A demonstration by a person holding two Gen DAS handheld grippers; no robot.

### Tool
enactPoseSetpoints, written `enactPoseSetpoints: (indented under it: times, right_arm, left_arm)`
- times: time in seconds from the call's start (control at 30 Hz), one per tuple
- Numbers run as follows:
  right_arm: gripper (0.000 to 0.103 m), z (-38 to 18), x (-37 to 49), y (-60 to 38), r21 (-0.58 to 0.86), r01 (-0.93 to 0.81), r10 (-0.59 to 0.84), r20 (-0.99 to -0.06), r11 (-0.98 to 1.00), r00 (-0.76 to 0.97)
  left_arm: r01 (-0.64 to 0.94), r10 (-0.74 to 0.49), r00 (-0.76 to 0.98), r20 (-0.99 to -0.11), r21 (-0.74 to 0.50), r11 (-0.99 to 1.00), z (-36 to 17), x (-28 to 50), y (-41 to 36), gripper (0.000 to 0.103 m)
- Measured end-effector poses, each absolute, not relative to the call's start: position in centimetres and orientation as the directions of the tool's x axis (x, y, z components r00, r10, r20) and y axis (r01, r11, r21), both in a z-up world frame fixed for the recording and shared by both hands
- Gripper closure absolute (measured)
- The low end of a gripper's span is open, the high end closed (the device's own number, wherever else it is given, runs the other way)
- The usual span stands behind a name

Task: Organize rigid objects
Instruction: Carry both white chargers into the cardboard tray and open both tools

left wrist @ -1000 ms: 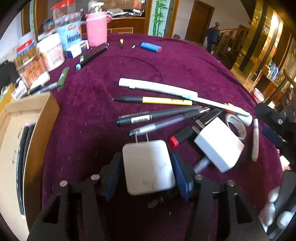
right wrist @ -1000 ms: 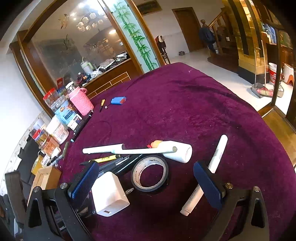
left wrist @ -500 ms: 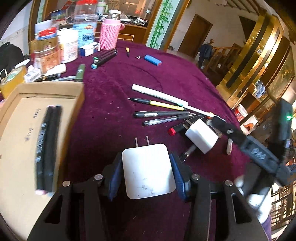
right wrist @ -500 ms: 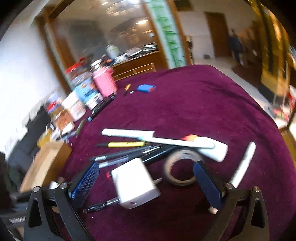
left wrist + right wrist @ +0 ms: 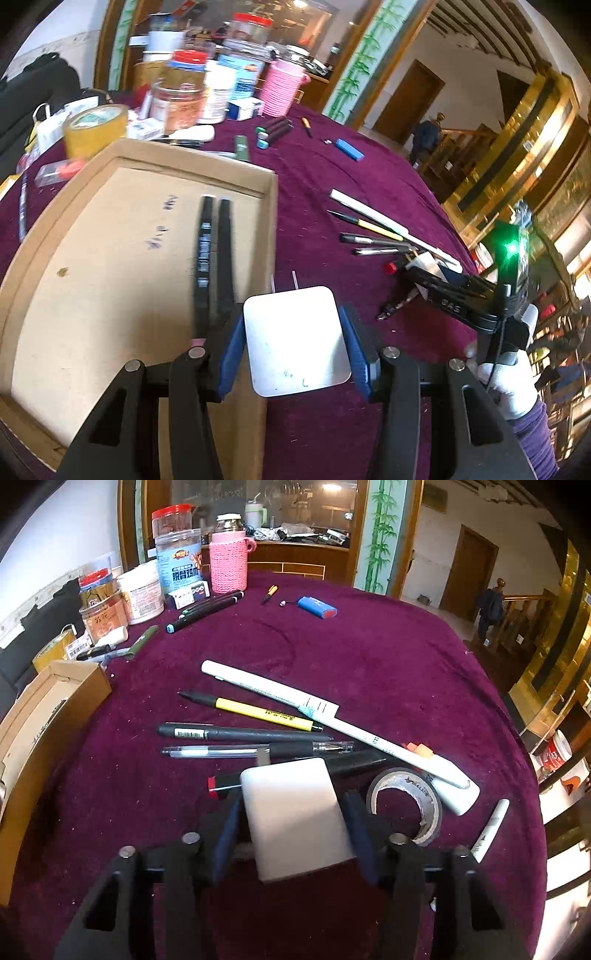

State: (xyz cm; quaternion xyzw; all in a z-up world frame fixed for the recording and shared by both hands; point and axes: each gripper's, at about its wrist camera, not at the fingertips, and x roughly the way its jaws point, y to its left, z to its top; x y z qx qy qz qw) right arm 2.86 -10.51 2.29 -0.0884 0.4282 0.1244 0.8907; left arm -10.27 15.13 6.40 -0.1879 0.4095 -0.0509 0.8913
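Note:
My left gripper [image 5: 293,347] is shut on a flat white plug adapter [image 5: 295,339], prongs forward, held just right of the rim of a shallow cardboard box [image 5: 271,221] that holds two black markers [image 5: 212,258]. My right gripper [image 5: 291,825] is shut on a white charger block [image 5: 295,816], which sits low over the purple cloth amid several pens [image 5: 243,734]. The right gripper also shows at the right of the left wrist view [image 5: 424,273].
A tape roll [image 5: 406,805], a long white tube [image 5: 332,716] and a white marker [image 5: 491,827] lie right of the charger. Jars, a pink-sleeved bottle [image 5: 228,563], markers and a blue lighter [image 5: 317,607] stand at the far side. A yellow tape roll [image 5: 94,129] sits behind the box.
My left gripper carried the plug adapter left, toward the cardboard box. My right gripper moved in around the charger block and shut on it.

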Motion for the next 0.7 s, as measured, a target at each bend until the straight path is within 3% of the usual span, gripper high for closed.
enactPoseSetpoints:
  times: [0.17,0.33,0.47,0.7]
  right_arm:
    - [0.051,3.3,2.0,-11.3,0.061,-0.298,0.229,-0.789,0.953,0.570]
    - [0.051,5.6,0.8,-9.1,0.184,-0.348,0.360,-0.752,0.919,0.552]
    - [0.050,7.8,0.4,-5.1,0.278,-0.425,0.482,-0.713,0.861,0.509]
    - [0.050,8.7,2.3,4.8,0.437,-0.501,0.638,-0.683,0.747,0.357]
  left_arm:
    - [-0.107,-0.228,0.675,-0.702,-0.398,0.911,6.9,-11.2,19.0,0.054]
    - [-0.166,-0.139,0.679,-0.720,-0.336,0.927,7.7,-10.5,22.7,0.054]
    - [-0.205,-0.059,0.664,-0.746,-0.257,0.944,7.8,-8.5,25.0,0.054]
    - [-0.233,-0.024,0.592,-0.806,-0.200,0.952,6.0,-3.3,27.6,0.054]
